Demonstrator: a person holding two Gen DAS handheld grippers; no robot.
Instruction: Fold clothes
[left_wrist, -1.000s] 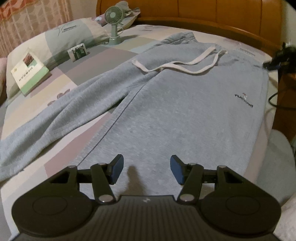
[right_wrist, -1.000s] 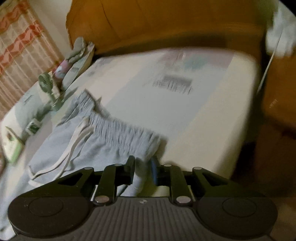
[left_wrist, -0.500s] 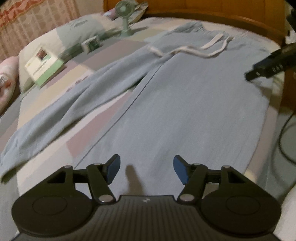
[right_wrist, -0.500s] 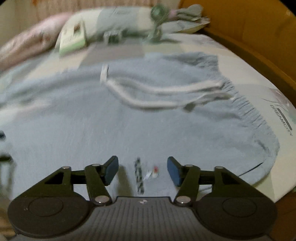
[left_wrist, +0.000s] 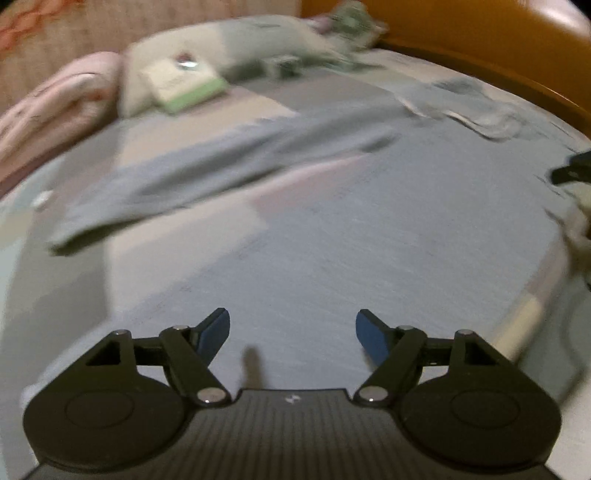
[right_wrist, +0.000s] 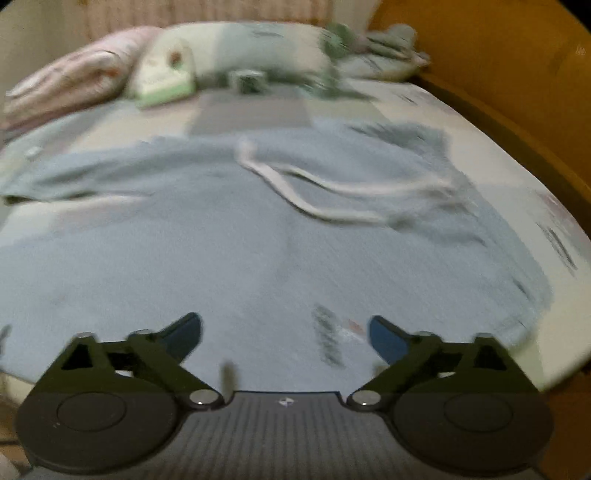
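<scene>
— Over the bed (left_wrist: 177, 280), how do the two claws sit?

— Both point downward at a slant toward the grey sweatpants (left_wrist: 369, 229) spread flat across the patchwork bedcover. The left claw (left_wrist: 293, 334) hangs above one trouser leg, its blue pads (left_wrist: 216, 332) apart and opening, nothing between them. The right claw (right_wrist: 285, 334) hangs over the hip area near the waistband, its jaws very wide and opening too, with only cloth beneath them and none pinched.

— Where do the pants lie exactly?

— Waistband toward the wooden headboard (right_wrist: 517, 92), with the white drawstring (right_wrist: 332, 199) looping loose over the front. One leg runs off toward the left in both views; the other lies under the left claw. At the right edge of the left view, a dark tip of the other claw shows above the fabric.

— Any writing to read?

— A dark printed mark (right_wrist: 327, 341) sits on the pants just between the right claw's pads, and print shows on the bedcover near the headboard, but both are too blurred to read. A green-edged book (left_wrist: 186, 86) lies against the pillow (left_wrist: 236, 48); its cover is illegible as well.
</scene>
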